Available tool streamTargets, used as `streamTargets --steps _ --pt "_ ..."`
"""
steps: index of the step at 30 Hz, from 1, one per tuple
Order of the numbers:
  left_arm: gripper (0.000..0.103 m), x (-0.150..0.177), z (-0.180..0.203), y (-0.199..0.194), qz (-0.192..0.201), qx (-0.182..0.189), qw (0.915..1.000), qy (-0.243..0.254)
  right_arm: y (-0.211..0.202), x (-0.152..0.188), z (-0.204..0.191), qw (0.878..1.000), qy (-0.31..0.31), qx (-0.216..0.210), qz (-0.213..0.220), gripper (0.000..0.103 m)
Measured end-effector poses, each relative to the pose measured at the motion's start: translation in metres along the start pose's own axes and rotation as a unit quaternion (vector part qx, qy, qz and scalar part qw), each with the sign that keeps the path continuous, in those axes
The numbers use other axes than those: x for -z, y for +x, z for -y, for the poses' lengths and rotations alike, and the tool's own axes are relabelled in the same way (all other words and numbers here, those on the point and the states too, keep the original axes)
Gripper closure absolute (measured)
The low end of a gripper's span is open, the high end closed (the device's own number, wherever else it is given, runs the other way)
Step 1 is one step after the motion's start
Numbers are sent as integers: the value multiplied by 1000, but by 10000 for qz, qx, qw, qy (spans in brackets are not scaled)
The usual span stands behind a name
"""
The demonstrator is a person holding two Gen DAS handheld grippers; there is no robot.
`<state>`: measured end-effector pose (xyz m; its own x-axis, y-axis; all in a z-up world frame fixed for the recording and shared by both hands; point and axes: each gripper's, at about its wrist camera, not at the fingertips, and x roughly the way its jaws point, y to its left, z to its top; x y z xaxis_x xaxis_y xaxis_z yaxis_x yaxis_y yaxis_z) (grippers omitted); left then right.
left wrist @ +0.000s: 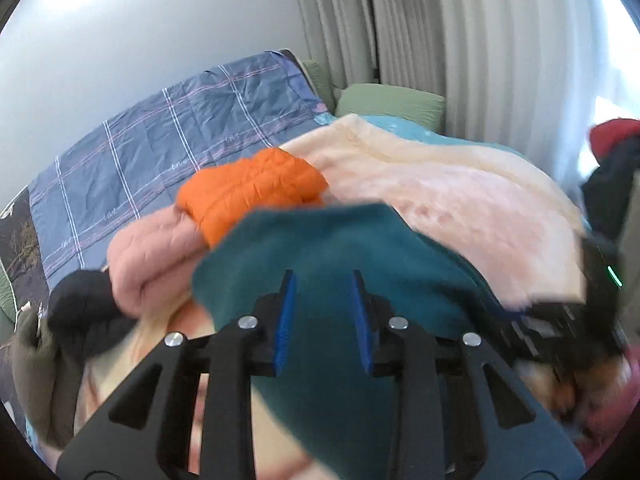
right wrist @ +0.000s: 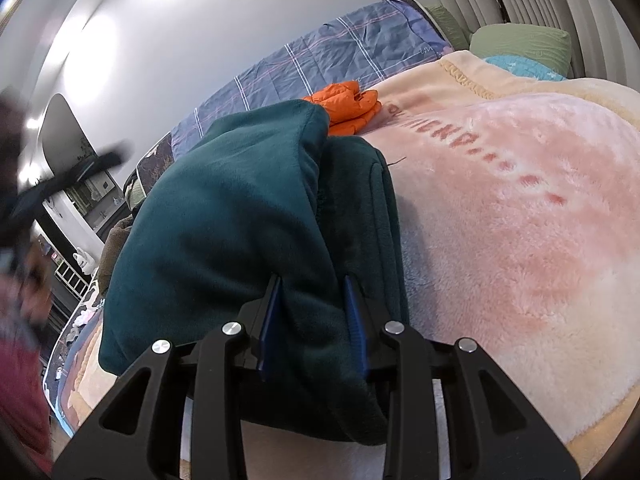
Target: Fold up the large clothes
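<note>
A dark teal fleece garment point(left wrist: 340, 264) lies partly folded on a pink fluffy blanket point(left wrist: 460, 208) on the bed. In the left wrist view my left gripper point(left wrist: 323, 280) has its blue pads apart, with the teal fleece filling the gap and running under the fingers. In the right wrist view the same teal garment point(right wrist: 224, 216) is bunched into a thick fold, and my right gripper point(right wrist: 312, 284) has its pads on both sides of that fold. The right gripper also shows blurred at the right of the left wrist view point(left wrist: 568, 320).
An orange puffer jacket point(left wrist: 252, 192), folded, sits beyond the teal garment, next to a pink padded garment point(left wrist: 152, 256). A dark garment point(left wrist: 80, 312) lies at the left. A blue plaid quilt point(left wrist: 180, 128), green pillows point(left wrist: 392, 104) and curtains point(left wrist: 460, 40) are behind.
</note>
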<state>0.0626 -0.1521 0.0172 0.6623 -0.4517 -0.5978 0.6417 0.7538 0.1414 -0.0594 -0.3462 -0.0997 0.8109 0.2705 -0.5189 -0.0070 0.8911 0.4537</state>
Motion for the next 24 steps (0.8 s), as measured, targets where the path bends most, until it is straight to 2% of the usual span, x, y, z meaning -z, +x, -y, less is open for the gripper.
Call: streamTargets --steps 1,3,4,5,7,9,14,16,19,21,23,24 --pt "75 -8 -7 26 -187 -37 9998 23 0 0 0 10000 -13 10 0 72" --pt "74 0 -21 90 -1010 17 9949 -48 1 0 -1 10000 -43 -7 7 72" --pt "74 8 -24 110 -1124 25 9937 18 2 0 -2 10000 -68 -2 22 72" --pt "74 15 -23 122 -1126 -59 9936 87 3 -1 -4 9999 -101 35 33 71" --pt "75 12 -22 120 -1154 -29 9933 8 3 -3 -6 9997 -176 151 2 70" --pt "76 12 -17 118 -1180 -103 9927 205 3 -6 -4 9998 -165 75 -95 69" --pt "75 -6 -24 108 -1126 0 9935 192 1 -9 0 9997 -39 -45 -225 67" --pt "62 -21 -23 103 -1010 -24 9944 296 0 -10 -1 9996 17 -65 -262 66" --pt "52 -40 -13 108 -839 -4 9945 624 -11 -22 -11 9998 -69 -37 -202 66" --pt "47 -37 -7 133 -1047 -181 9903 891 -24 -34 -26 9989 -454 -10 79 66" --pt "47 -28 -7 160 -1394 -45 9871 783 -32 -50 -39 9969 -721 -51 311 66" --pt "48 -27 -9 166 -1438 77 9875 642 -30 -63 -44 9964 -746 -193 357 67"
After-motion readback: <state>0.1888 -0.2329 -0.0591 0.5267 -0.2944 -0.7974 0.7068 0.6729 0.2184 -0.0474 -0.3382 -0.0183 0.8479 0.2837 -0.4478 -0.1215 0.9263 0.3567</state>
